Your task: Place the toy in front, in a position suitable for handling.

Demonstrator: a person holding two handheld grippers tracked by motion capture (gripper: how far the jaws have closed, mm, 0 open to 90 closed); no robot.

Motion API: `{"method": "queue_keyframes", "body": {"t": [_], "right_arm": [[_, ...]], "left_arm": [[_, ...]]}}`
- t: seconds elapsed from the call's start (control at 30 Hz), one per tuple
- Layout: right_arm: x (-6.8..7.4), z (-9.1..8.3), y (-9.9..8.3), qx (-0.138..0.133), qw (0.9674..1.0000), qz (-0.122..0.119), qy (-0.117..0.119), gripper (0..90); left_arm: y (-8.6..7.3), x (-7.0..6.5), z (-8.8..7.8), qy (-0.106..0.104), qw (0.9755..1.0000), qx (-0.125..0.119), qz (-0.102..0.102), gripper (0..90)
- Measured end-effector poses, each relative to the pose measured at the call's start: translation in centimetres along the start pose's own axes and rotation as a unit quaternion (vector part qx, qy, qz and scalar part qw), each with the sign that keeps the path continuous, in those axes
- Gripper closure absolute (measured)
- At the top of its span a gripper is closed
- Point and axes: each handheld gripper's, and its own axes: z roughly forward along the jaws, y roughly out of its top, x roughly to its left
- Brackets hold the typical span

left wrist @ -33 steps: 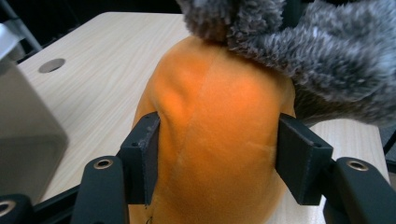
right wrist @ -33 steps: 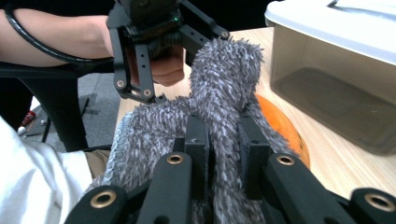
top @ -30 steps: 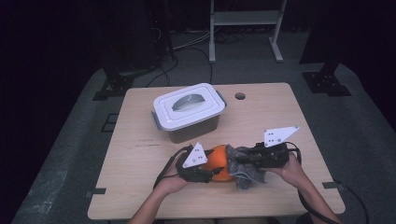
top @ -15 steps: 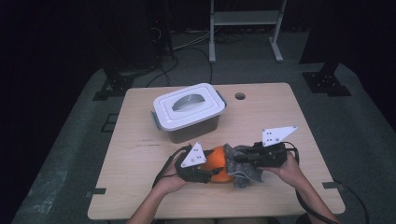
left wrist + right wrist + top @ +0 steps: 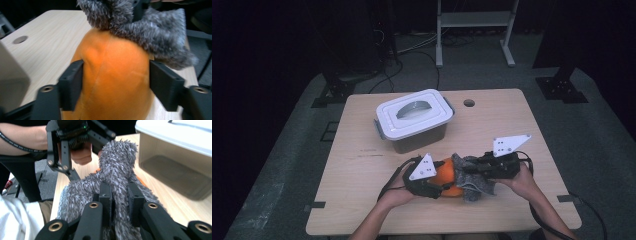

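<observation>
An orange plush toy lies on the table near the front edge, with a grey fuzzy cloth draped over its right end. My left gripper comes in from the left. Its jaws straddle the orange body and have just been opening, though both pads still touch its sides. My right gripper reaches in from the right and is shut on a fold of the grey cloth, pinched between its jaws. The left gripper and its hand show behind the cloth in the right gripper view.
A clear plastic container with a white lid stands just behind the toy, left of the table's middle. The wooden table has a small round hole near its far edge. Cables trail from both grippers toward the front edge.
</observation>
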Motion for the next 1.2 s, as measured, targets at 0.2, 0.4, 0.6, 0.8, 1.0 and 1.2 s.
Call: {"method": "queue_keyframes", "body": {"t": [0.2, 0.4, 0.6, 0.8, 1.0, 1.2], "right_arm": [[-0.4, -0.4, -1.1, -0.003, 0.9998, 0.014, 0.01, 77.1], [-0.7, -0.9, -1.7, 0.0, 0.9999, 0.016, 0.004, 77.1], [-1.0, -1.4, -1.7, -0.013, 0.9995, 0.027, -0.014, 77.1], [0.5, -0.5, 1.1, -0.013, 0.9998, -0.015, -0.006, 77.1], [0.2, 0.3, 1.0, 0.018, 0.9994, -0.021, -0.019, 77.1], [-0.9, 0.4, -1.7, 0.018, 0.9996, 0.015, -0.017, 77.1]], "left_arm": [[-1.1, 0.6, 0.4, -0.007, 0.9999, -0.01, 0.009, 12.6], [-2.6, 0.6, 1.3, -0.016, 0.9994, -0.03, -0.007, 16.0], [-1.2, 0.2, 1.1, 0.019, 0.9996, -0.017, -0.009, 36.9], [0.0, -0.4, 1.1, 0.031, 0.9994, 0.012, 0.003, 39.5], [0.1, 0.1, -0.5, 0.019, 0.9998, 0.001, -0.002, 40.6], [-0.7, 0.6, -0.2, 0.002, 0.9999, -0.005, -0.011, 35.2]]}}
